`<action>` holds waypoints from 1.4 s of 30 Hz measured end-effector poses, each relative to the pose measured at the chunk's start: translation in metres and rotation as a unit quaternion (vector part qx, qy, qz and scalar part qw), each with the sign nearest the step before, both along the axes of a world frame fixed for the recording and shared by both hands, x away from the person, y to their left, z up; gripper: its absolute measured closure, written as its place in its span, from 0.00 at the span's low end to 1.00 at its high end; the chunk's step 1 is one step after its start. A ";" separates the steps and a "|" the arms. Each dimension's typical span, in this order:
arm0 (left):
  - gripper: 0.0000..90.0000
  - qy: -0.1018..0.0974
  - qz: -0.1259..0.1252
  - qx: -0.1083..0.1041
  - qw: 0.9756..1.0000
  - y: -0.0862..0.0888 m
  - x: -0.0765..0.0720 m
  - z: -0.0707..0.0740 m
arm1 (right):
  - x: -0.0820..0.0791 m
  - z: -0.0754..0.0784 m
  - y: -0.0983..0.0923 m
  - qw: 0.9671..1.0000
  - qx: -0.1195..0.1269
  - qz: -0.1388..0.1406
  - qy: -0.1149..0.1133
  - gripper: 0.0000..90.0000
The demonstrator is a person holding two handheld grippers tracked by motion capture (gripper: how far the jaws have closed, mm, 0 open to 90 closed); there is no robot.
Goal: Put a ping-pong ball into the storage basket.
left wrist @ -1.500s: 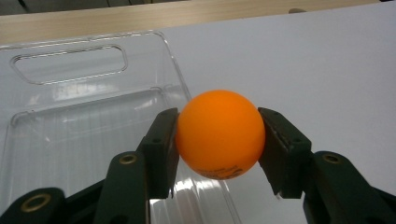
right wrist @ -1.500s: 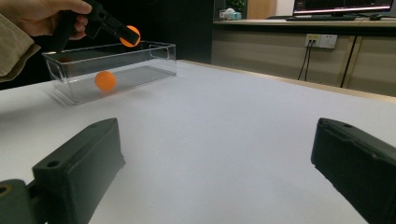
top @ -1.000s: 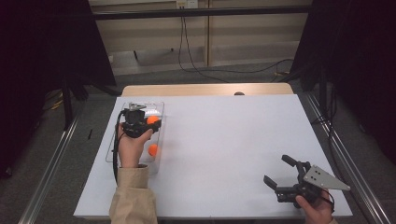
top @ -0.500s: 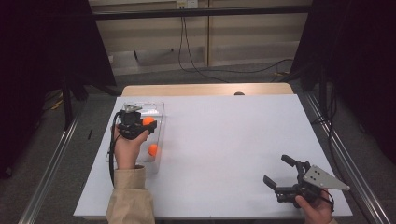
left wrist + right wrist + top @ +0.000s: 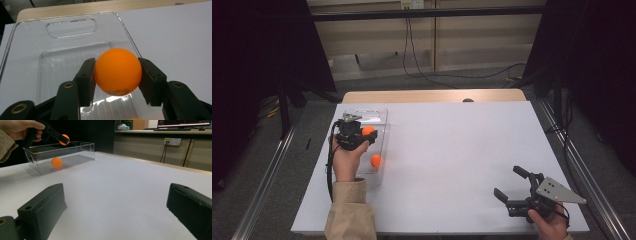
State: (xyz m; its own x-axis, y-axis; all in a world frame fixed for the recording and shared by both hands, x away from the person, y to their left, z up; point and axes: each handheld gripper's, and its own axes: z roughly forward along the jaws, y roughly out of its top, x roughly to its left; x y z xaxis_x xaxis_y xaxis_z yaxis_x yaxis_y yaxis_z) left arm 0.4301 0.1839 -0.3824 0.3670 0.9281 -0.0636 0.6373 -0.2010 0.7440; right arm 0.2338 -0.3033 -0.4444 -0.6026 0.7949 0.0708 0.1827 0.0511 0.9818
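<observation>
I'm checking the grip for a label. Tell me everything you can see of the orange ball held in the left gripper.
The orange ball is a smooth, matte, plain round ball, plastic by the look, with faint dark print near its underside. The left gripper clamps it, one black jaw pressing each side. It hangs in the air above the clear plastic box, touching nothing else.

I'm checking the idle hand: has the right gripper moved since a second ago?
No. The right gripper sits at the same spot by the table's near right corner.
</observation>
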 end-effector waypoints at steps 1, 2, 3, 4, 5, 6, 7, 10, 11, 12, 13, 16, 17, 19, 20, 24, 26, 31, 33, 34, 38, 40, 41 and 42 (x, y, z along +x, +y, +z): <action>0.57 -0.001 0.001 0.002 1.000 0.001 0.000 0.000 | 0.000 0.000 0.000 1.000 0.000 0.000 0.000 0.02; 0.57 -0.001 0.002 0.001 1.000 0.001 0.000 -0.001 | 0.000 0.000 0.000 1.000 0.000 0.000 -0.001 0.02; 0.57 -0.001 0.004 0.001 1.000 0.002 0.000 -0.001 | 0.000 0.000 0.000 1.000 0.000 0.000 0.000 0.02; 0.57 0.000 0.005 0.002 1.000 0.003 0.000 -0.001 | 0.000 0.000 0.000 1.000 0.000 -0.001 0.000 0.02; 0.57 -0.001 0.007 0.002 1.000 0.003 0.000 -0.001 | 0.000 0.000 0.000 1.000 0.001 -0.001 0.000 0.02; 0.57 -0.002 0.007 0.001 1.000 0.004 -0.001 -0.001 | 0.000 0.000 0.000 1.000 0.001 -0.001 0.000 0.02; 0.57 -0.002 0.008 0.001 1.000 0.004 -0.001 -0.002 | 0.000 0.000 0.000 1.000 0.001 0.000 0.000 0.02; 0.57 -0.003 0.010 0.002 1.000 0.006 -0.001 -0.002 | 0.000 0.000 0.000 1.000 0.001 0.000 0.001 0.02; 0.56 -0.004 0.012 0.001 1.000 0.006 -0.001 -0.002 | 0.000 0.000 0.000 1.000 0.001 0.000 0.001 0.02; 0.56 -0.006 0.013 0.004 1.000 0.006 -0.001 -0.003 | 0.000 0.000 0.000 1.000 0.001 0.000 0.001 0.02; 0.54 -0.009 0.015 0.005 1.000 0.006 -0.001 -0.003 | 0.000 0.000 0.000 1.000 0.001 0.000 0.001 0.02; 0.48 -0.013 0.016 0.002 1.000 0.008 -0.002 -0.003 | 0.000 0.000 0.000 1.000 0.001 0.000 0.000 0.02; 0.46 -0.014 0.017 -0.001 1.000 0.008 -0.003 -0.002 | 0.000 0.000 0.000 1.000 0.001 -0.001 0.000 0.02; 0.43 -0.018 0.014 -0.006 1.000 0.009 -0.005 -0.001 | 0.000 0.001 0.000 1.000 0.003 -0.001 -0.001 0.02; 0.42 -0.019 0.014 -0.007 1.000 0.009 -0.006 0.000 | 0.000 0.001 -0.001 1.000 0.002 -0.002 -0.001 0.02; 0.35 -0.025 0.008 -0.017 1.000 0.008 -0.012 0.003 | 0.000 0.001 -0.001 1.000 0.003 -0.003 -0.001 0.02; 0.32 -0.030 0.007 -0.023 0.999 0.008 -0.015 0.004 | 0.000 0.001 -0.001 1.000 0.004 -0.003 -0.001 0.02; 0.26 -0.039 0.002 -0.041 0.998 0.008 -0.024 0.008 | 0.000 0.001 0.000 1.000 0.004 -0.002 -0.001 0.02; 0.24 -0.042 0.000 -0.045 0.998 0.009 -0.028 0.008 | 0.000 0.001 0.000 1.000 0.004 -0.003 -0.001 0.02; 0.23 -0.045 -0.002 -0.049 0.998 0.009 -0.030 0.008 | 0.000 0.001 0.000 1.000 0.004 -0.002 -0.001 0.02; 0.20 -0.055 -0.007 -0.055 0.997 0.011 -0.038 0.008 | -0.001 0.002 0.000 1.000 0.004 -0.002 -0.002 0.02; 0.19 -0.059 -0.010 -0.053 0.997 0.011 -0.041 0.007 | -0.001 0.002 -0.001 1.000 0.004 -0.003 -0.002 0.02; 0.18 -0.059 -0.008 -0.056 0.997 0.010 -0.042 0.007 | -0.001 0.002 -0.001 1.000 0.004 -0.004 -0.001 0.02; 0.17 -0.060 -0.009 -0.058 0.996 0.011 -0.043 0.006 | 0.000 0.001 -0.001 1.000 0.004 -0.004 -0.001 0.02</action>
